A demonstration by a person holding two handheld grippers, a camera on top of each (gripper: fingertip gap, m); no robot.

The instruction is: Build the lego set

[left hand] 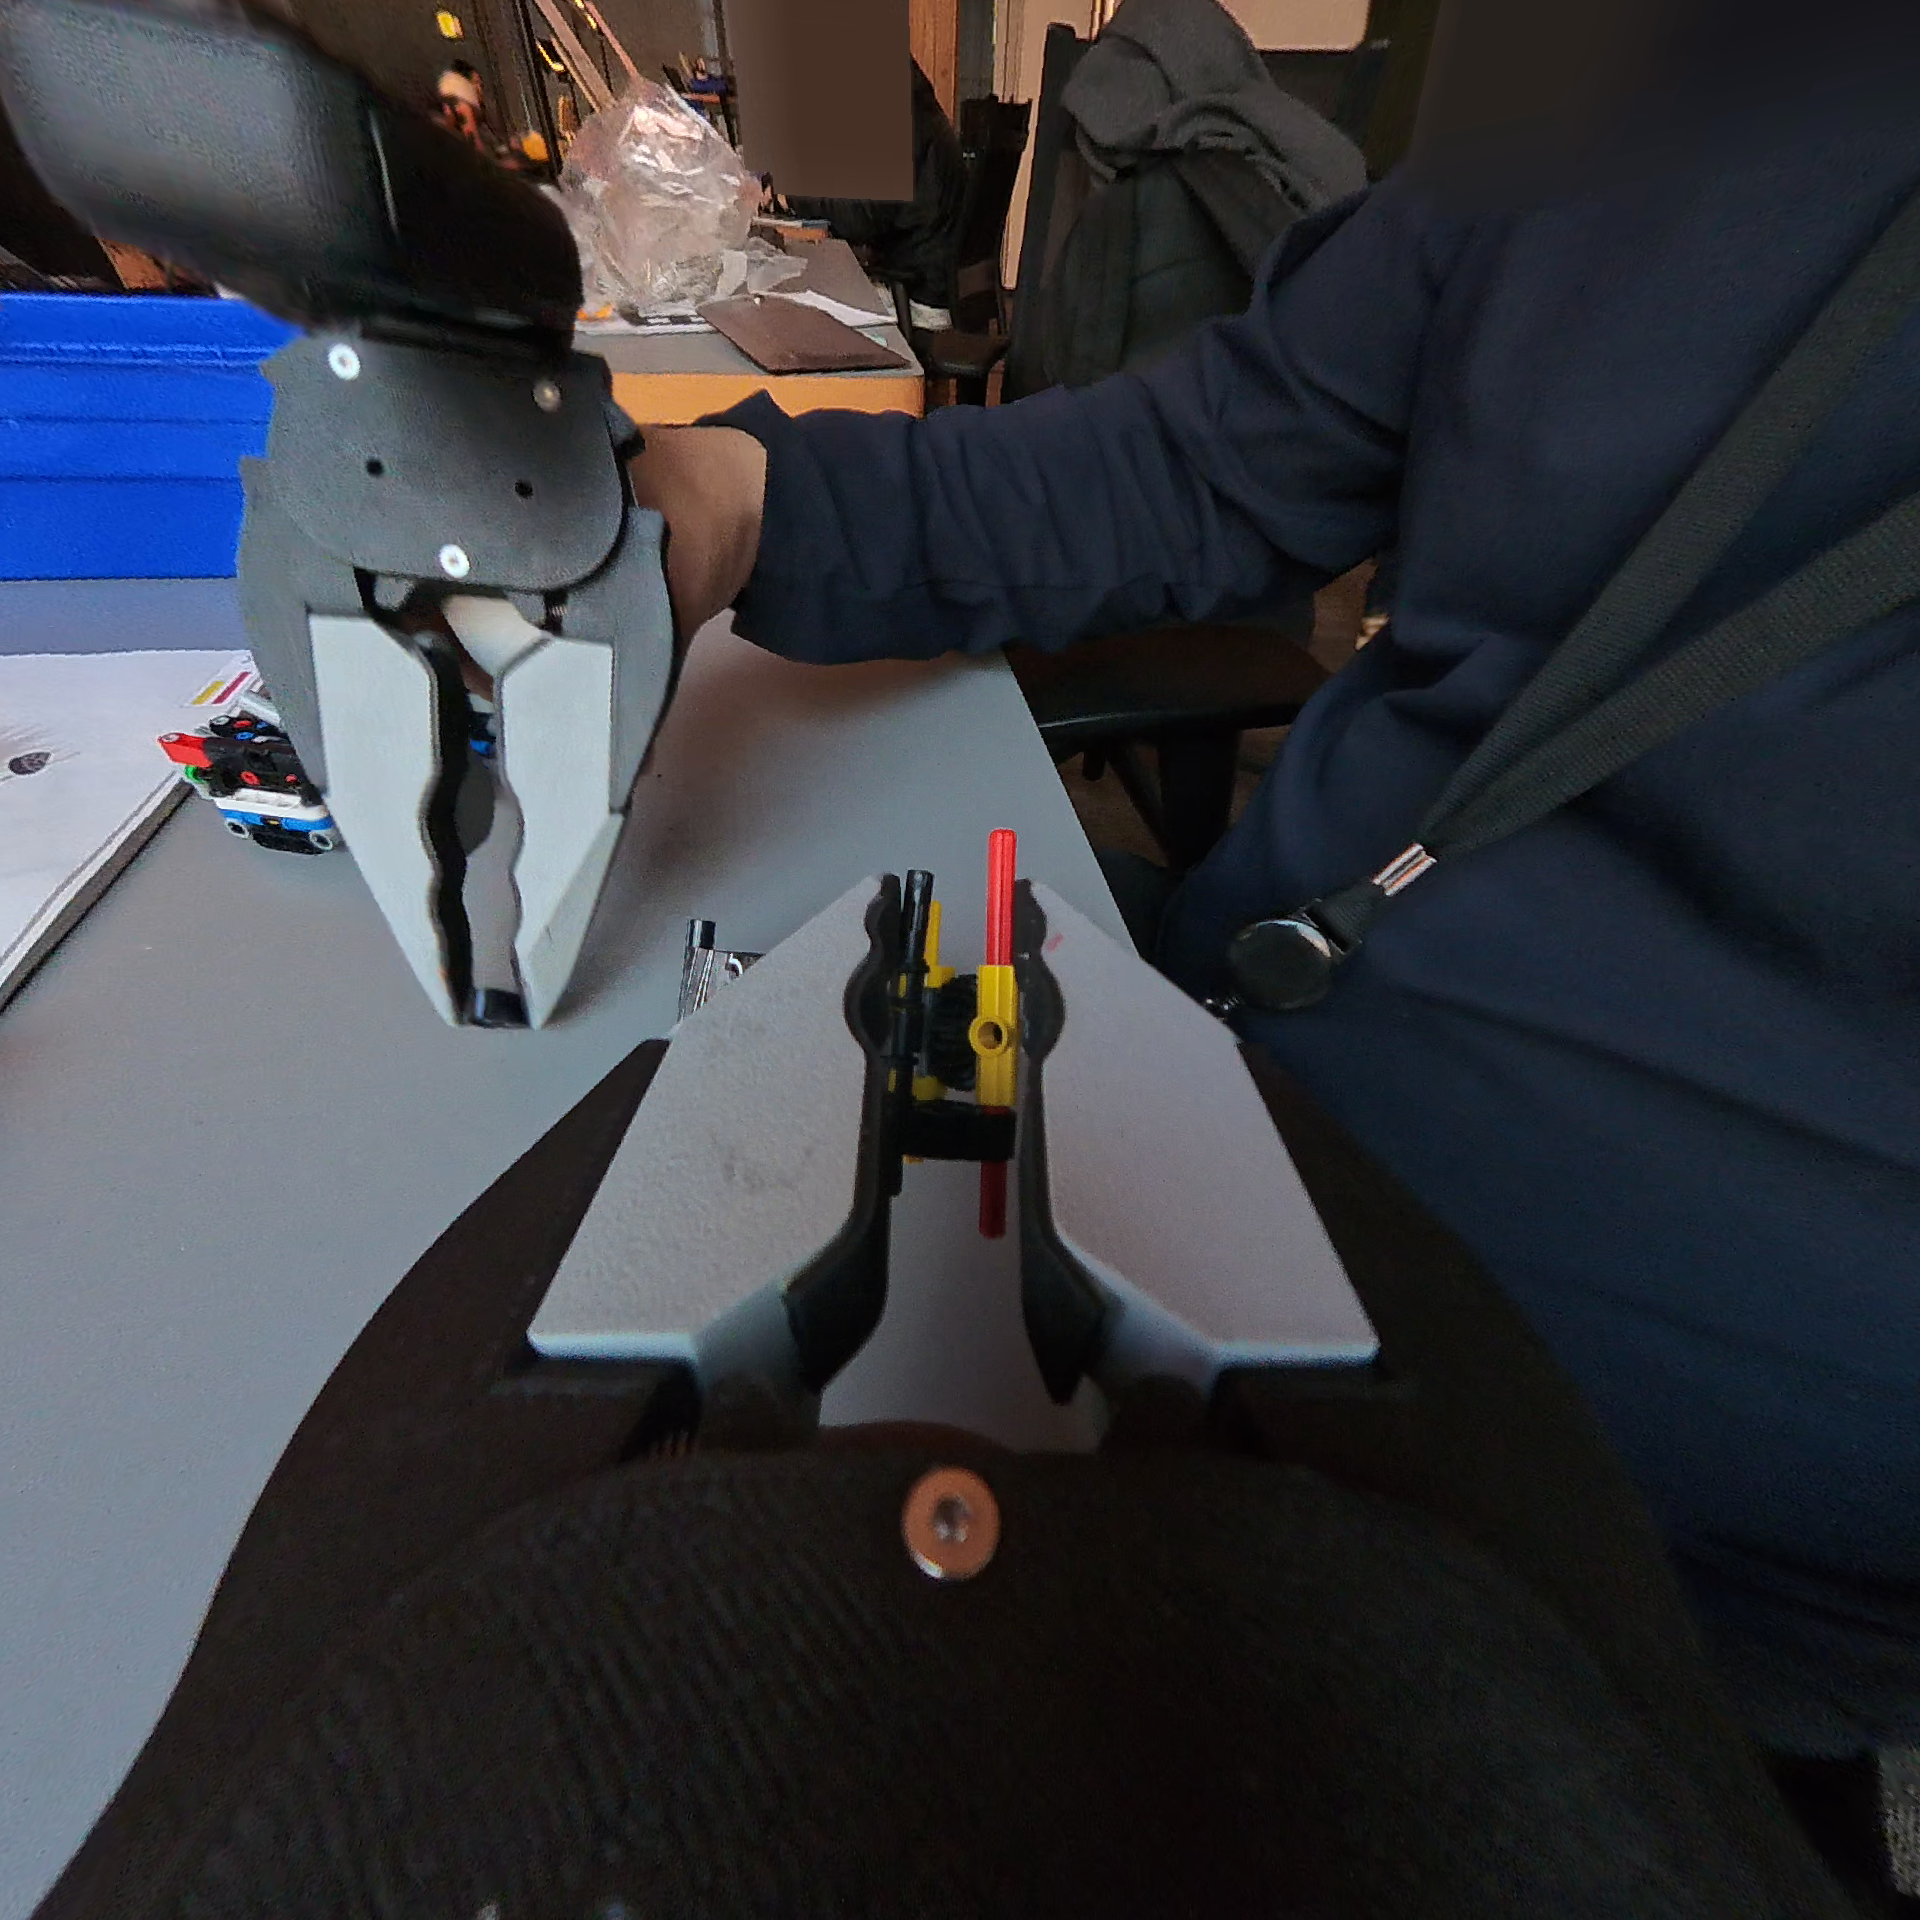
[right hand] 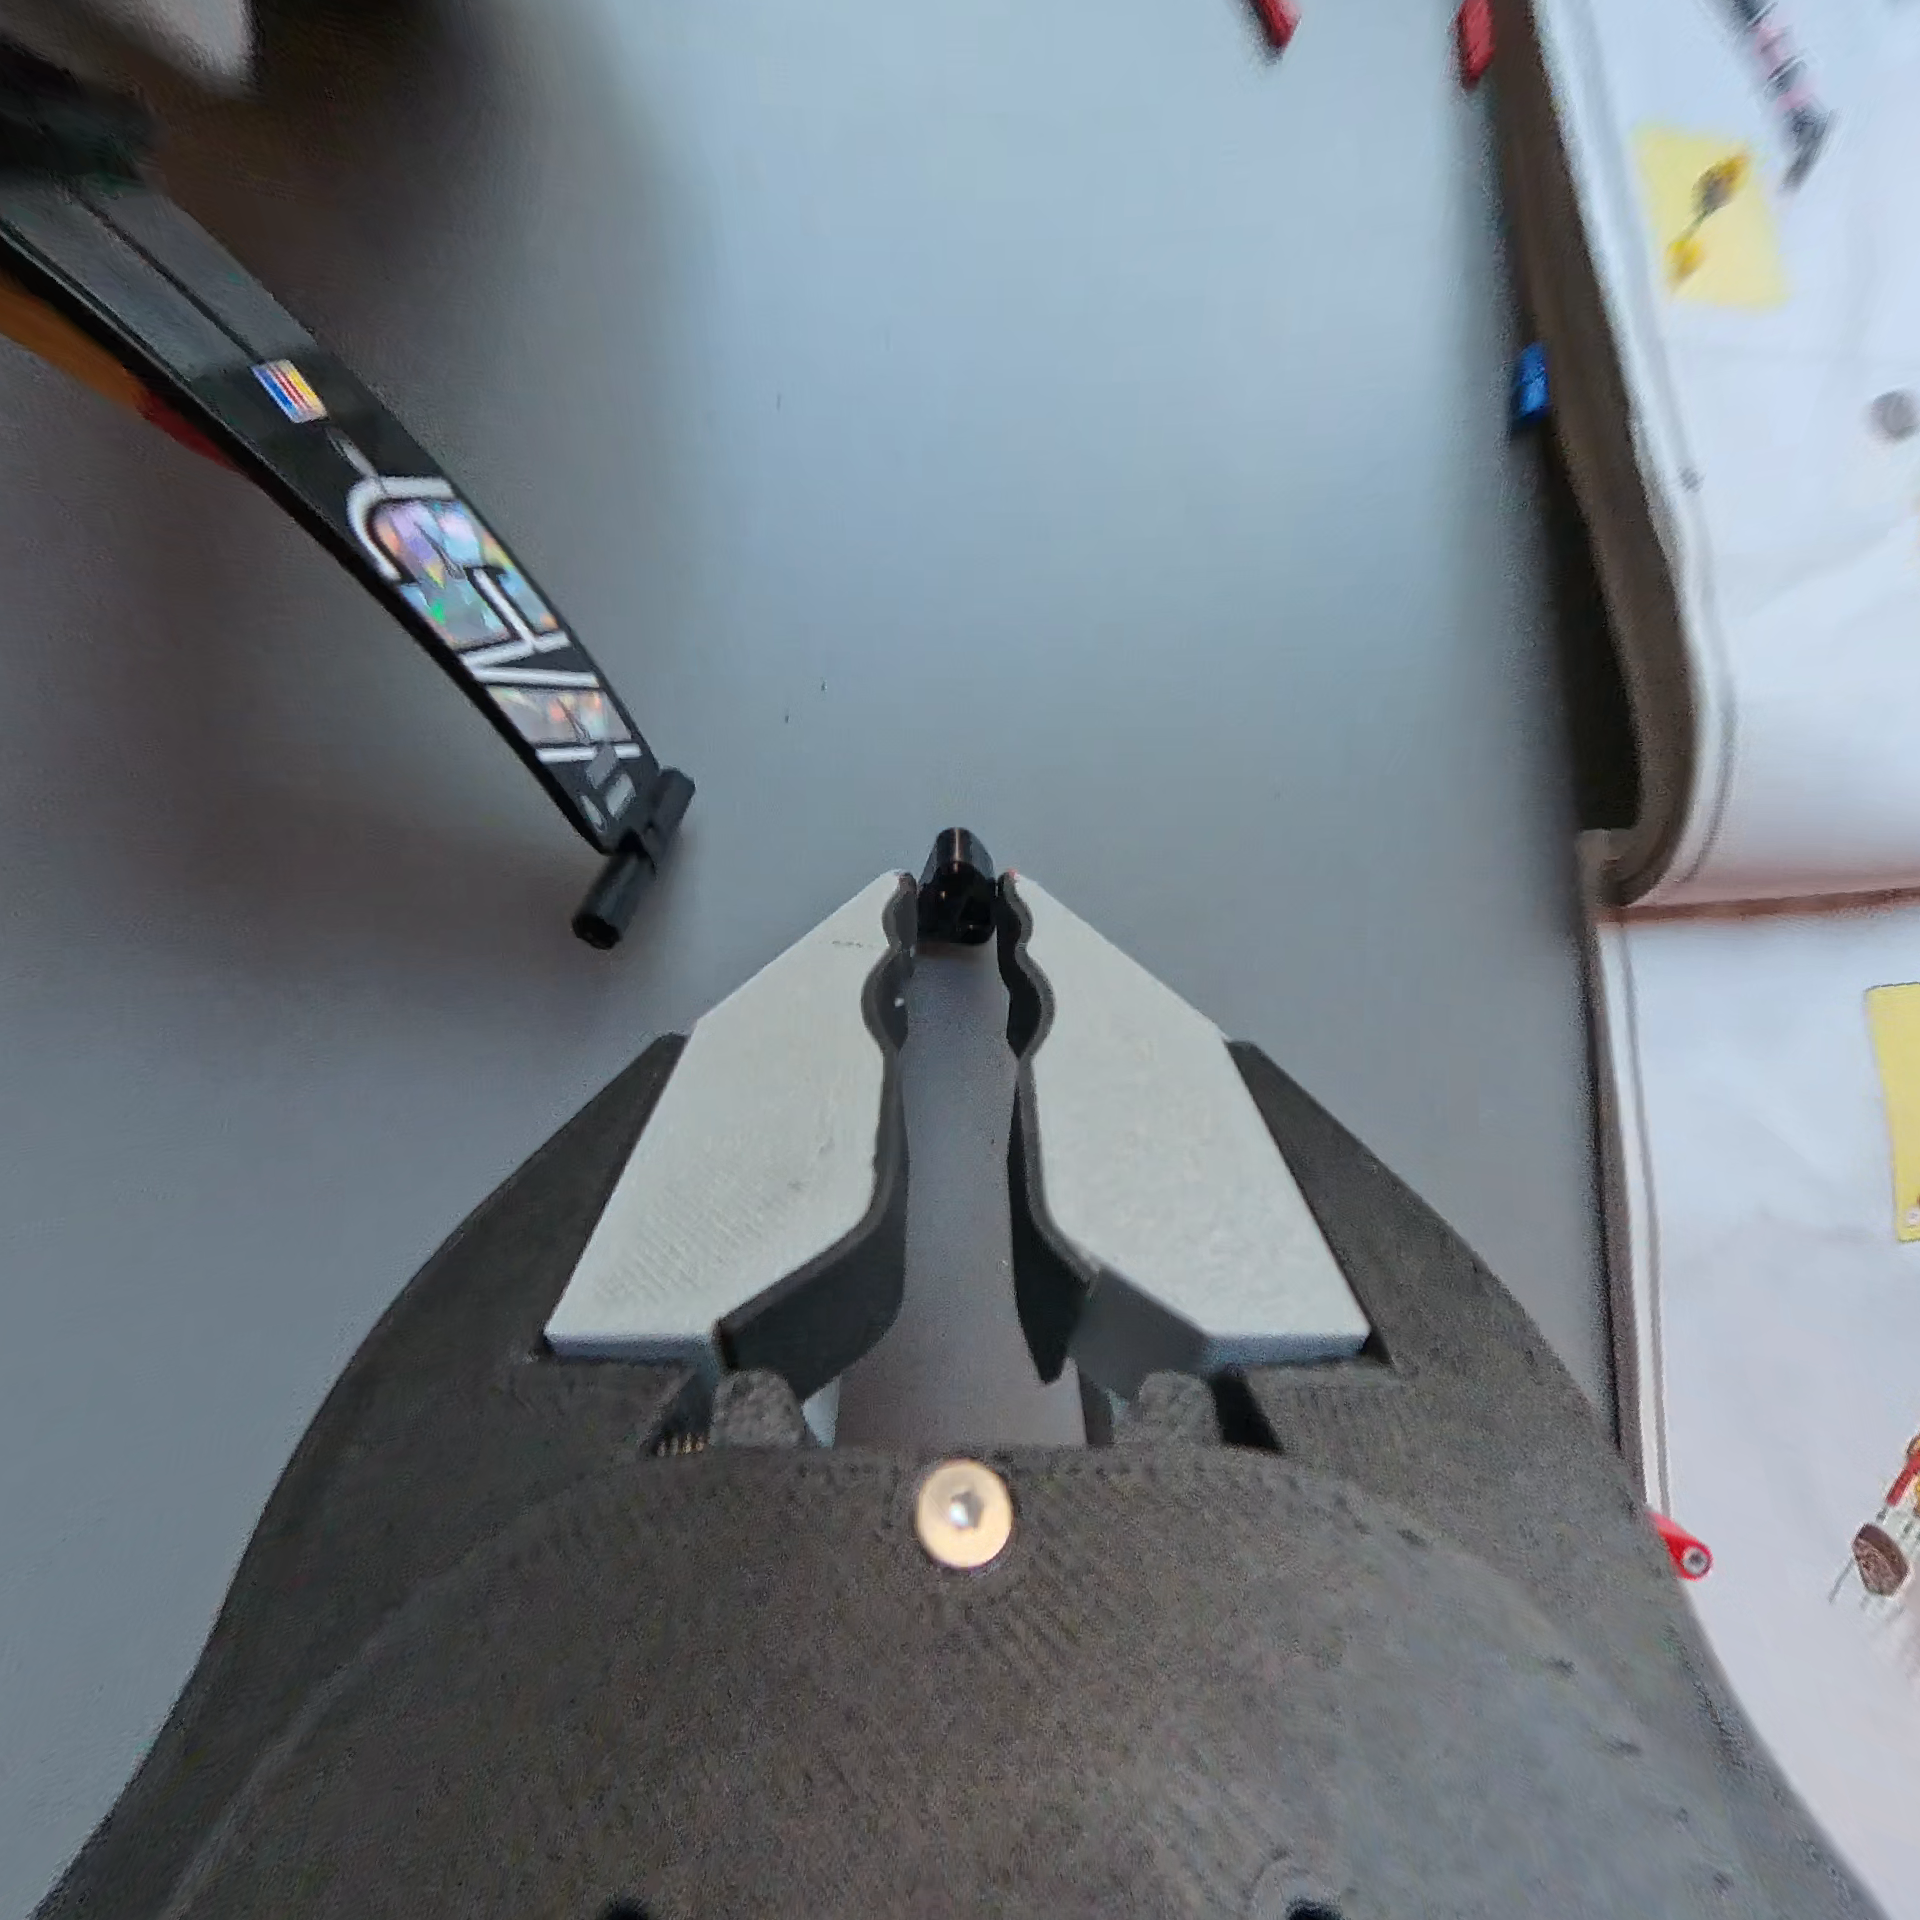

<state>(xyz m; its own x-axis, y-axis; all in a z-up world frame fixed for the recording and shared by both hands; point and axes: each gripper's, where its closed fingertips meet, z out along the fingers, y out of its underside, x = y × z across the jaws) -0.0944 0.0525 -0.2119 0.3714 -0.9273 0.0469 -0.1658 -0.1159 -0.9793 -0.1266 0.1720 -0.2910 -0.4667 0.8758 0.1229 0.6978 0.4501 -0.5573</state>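
left tool (left hand: 960,925) is clamped on a small yellow-and-black plastic brick assembly with a black gear and a red cross axle (left hand: 961,1039) through it. both pads press its sides, and the axle sticks out past the fingertips. it's held up off the grey desk (left hand: 260,1143), near the desk's edge by a person in a dark navy sleeve (left hand: 1039,530).

right tool (left hand: 497,1006) points down at the desk just left of it, closed on a small black plastic connector piece (right hand: 954,883) pinched right at the fingertips, its rounded end poking out past them.

around them:
- black strip-shaped part with a shiny holographic sticker and a black pin at its end (right hand: 499,644), lying on the desk left of the right tool's tip
- white instruction booklet (right hand: 1787,520) along the desk's far side
- small multicolour brick build (left hand: 255,779) behind the right tool
- blue plastic bin (left hand: 114,436) farther back
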